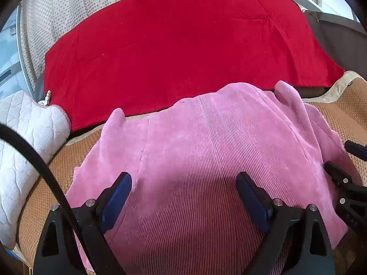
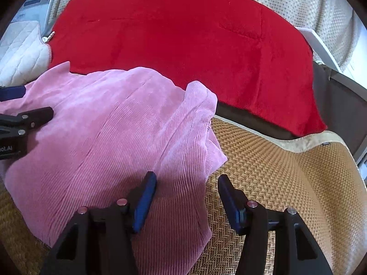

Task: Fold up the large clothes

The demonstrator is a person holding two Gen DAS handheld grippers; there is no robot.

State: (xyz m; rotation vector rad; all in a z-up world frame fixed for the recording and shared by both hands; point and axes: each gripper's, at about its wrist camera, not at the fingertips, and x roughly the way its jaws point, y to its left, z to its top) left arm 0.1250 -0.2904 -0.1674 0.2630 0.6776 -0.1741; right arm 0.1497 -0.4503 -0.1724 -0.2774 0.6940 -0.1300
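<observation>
We have a pink corduroy garment (image 1: 195, 142) lying spread on the woven rattan mat (image 2: 286, 171), its ribbed cloth rumpled and doubled over at the right edge, where a thick fold (image 2: 199, 105) stands up from the mat. We judge it soft and limp, fairly thick, with some weight for its size; the ribbing should give the pads good purchase, so slipping looks unlikely, but any part we lift will sag and drag the rest. We would take it at the edges, at the two raised corners on the far side or along the near hem, pinching a single layer where we can. Our left gripper (image 1: 183, 197) hovers over the near middle of the cloth with its jaws spread wide and nothing between them. Our right gripper (image 2: 187, 197) sits at the garment's right edge, jaws partly apart, empty, one finger over cloth, the other over mat. Beyond lies a red blanket (image 1: 183, 45), and far left a white quilted pillow (image 1: 25, 142).
</observation>
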